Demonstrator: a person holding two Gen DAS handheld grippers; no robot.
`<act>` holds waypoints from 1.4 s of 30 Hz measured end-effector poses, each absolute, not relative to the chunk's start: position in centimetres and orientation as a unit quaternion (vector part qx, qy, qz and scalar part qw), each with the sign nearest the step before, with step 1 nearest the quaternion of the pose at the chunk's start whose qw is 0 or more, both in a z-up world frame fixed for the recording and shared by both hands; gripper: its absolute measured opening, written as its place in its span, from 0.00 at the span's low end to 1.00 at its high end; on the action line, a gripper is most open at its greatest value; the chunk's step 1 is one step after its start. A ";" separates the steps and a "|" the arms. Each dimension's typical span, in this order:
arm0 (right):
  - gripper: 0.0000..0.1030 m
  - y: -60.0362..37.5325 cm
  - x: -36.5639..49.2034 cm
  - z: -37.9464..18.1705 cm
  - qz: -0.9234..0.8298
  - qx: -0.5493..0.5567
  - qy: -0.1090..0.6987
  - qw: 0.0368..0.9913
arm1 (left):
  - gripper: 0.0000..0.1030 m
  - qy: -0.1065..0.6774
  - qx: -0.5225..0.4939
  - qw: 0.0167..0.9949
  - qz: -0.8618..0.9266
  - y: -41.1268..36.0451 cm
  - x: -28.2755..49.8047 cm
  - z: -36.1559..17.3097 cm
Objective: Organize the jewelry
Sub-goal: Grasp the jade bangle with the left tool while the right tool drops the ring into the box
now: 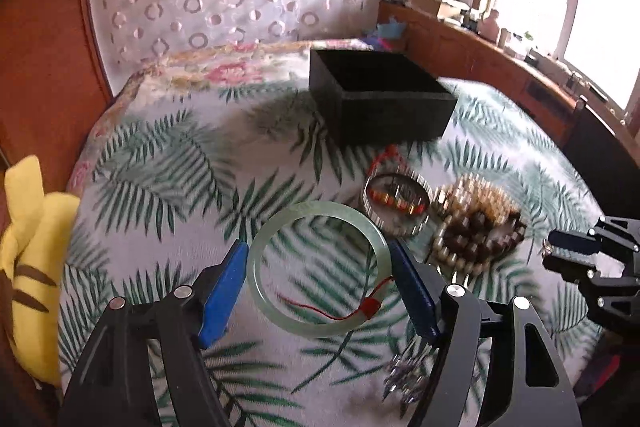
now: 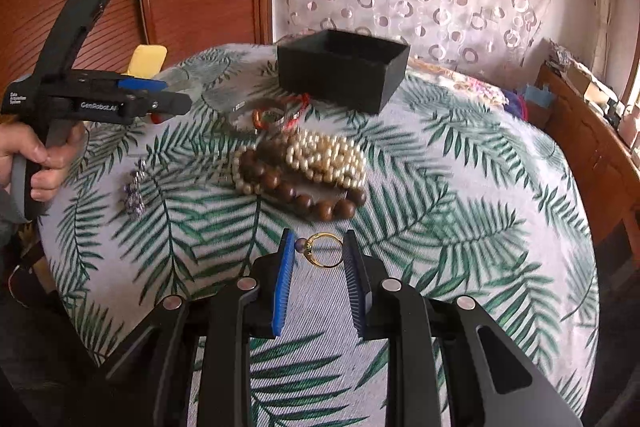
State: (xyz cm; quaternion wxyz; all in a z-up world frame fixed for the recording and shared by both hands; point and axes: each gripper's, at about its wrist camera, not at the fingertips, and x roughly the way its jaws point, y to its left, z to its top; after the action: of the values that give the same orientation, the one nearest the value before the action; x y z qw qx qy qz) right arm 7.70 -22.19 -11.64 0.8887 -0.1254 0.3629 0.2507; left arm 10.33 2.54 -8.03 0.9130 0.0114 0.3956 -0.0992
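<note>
**Two grippers, each clamped on one piece of jewelry**

Both blue-padded grippers hold something. The left gripper (image 1: pixel 318 273) has its fingers spread wide to span a pale green jade bangle (image 1: pixel 318 269), one pad pressed on each outer side of the ring; a thin red thread with a red tag hangs from the bangle's near rim. The right gripper (image 2: pixel 319 251) has its fingers much closer together, pinching a small gold ring (image 2: pixel 326 249) whose dark stone sits against the left pad.

Just beyond the right gripper lies a heap of beads: a dark wooden bead bracelet (image 2: pixel 298 189) with a cream pearl strand (image 2: pixel 326 159) piled on it. Farther back, a silver bangle (image 1: pixel 396 205) and a red-orange bead bracelet (image 2: pixel 280 113) lie together. A small purple crystal piece (image 2: pixel 135 193) rests apart, to the left of the heap.

Past all of these stands an open black box (image 2: pixel 344 67). Everything sits on a bed (image 2: pixel 460 187) covered in a palm-leaf print, with a yellow plush toy (image 1: pixel 30 267) at its left edge.
</note>
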 end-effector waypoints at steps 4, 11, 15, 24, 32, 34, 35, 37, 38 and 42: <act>0.26 -22.0 8.6 -10.0 0.259 -0.131 0.349 0.891 | 0.67 0.378 0.018 0.919 -0.110 1.3 11.7 -6.3; 0.26 -22.0 12.2 -8.2 0.263 -0.127 0.332 0.897 | 0.67 0.359 0.023 0.924 -0.128 -0.7 15.3 -4.4; 0.26 -22.4 14.5 -7.5 0.267 -0.118 0.326 0.899 | 0.67 0.359 0.028 0.923 -0.133 -1.8 17.8 -3.9; 0.26 -22.0 19.9 -6.0 0.287 -0.103 0.318 0.897 | 0.67 0.366 0.027 0.919 -0.146 -3.5 23.2 -4.0; 0.26 -19.8 24.5 -5.5 0.305 -0.107 0.317 0.892 | 0.67 0.377 0.010 0.914 -0.149 -3.2 25.7 -4.9; 0.26 -19.3 25.2 -5.6 0.311 -0.107 0.318 0.889 | 0.69 0.370 0.003 0.917 -0.148 -2.7 25.6 -4.6; 0.26 -19.1 25.4 -5.7 0.313 -0.108 0.319 0.888 | 0.72 0.367 0.002 0.918 -0.148 -2.4 25.4 -4.5; 0.26 -18.4 25.9 -5.9 0.319 -0.109 0.320 0.886 | 0.74 0.359 0.001 0.922 -0.145 -2.0 25.0 -4.1; 0.26 -18.1 26.1 -6.0 0.321 -0.110 0.322 0.884 | 0.74 0.357 0.003 0.923 -0.143 -1.8 24.8 -3.9; 0.26 -17.0 27.2 -6.6 0.322 -0.121 0.333 0.878 | 0.75 0.352 0.004 0.926 -0.134 -0.8 23.6 -3.5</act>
State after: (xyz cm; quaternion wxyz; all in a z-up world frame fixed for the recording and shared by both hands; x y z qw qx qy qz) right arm 27.17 -16.98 -6.59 0.8779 -0.1214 0.3326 0.3224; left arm 23.61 -0.79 -3.51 0.9263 0.0040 0.3521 -0.1340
